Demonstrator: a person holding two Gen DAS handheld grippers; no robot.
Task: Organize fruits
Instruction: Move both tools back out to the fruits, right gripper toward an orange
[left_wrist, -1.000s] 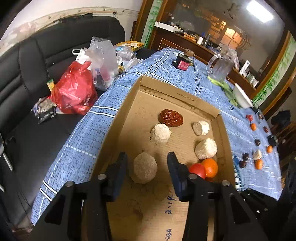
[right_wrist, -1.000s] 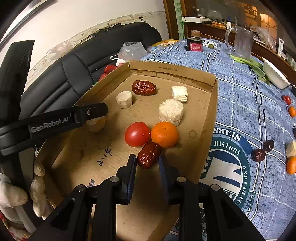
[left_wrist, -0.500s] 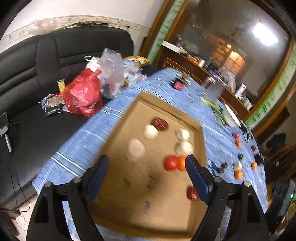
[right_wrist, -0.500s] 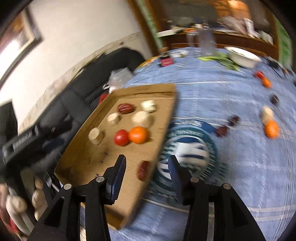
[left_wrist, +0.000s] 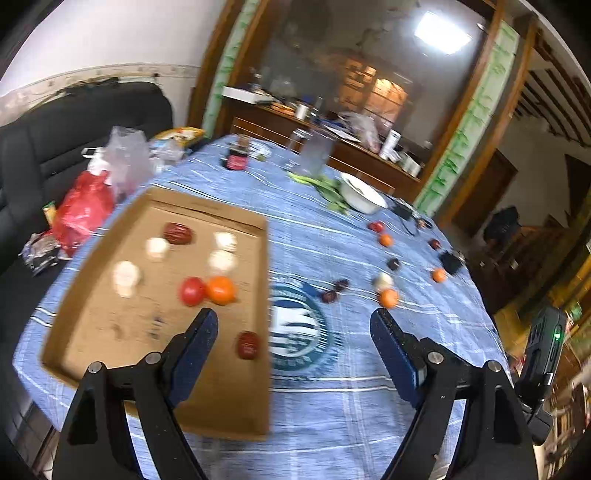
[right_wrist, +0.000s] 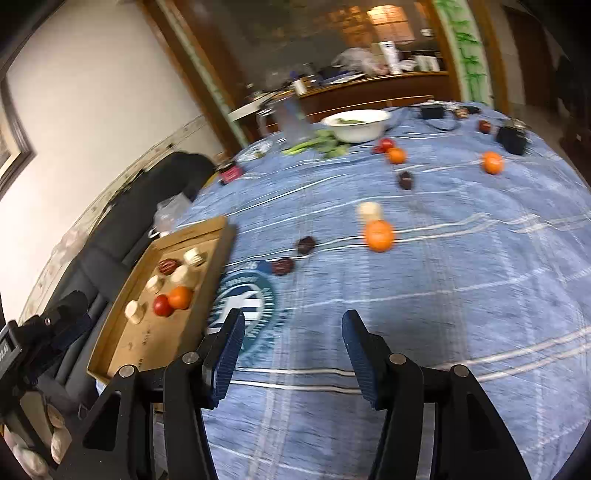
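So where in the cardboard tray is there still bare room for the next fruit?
The cardboard tray has bare floor along its near edge, left of the lone red date and below the tomato and orange. Its far half is crowded with pale pieces and another date.

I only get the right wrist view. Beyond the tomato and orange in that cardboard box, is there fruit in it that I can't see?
Observer: Yes. The left wrist view shows a dark red date in the cardboard box, by its right-hand wall, nearer the camera than the tomato and orange.
Operator: And the other hand-held gripper? I see only a dark shape.
Observer: The left hand-held gripper is open, with nothing between its fingers.
Operator: Anything on the sofa?
Observer: A red plastic bag sits on it.
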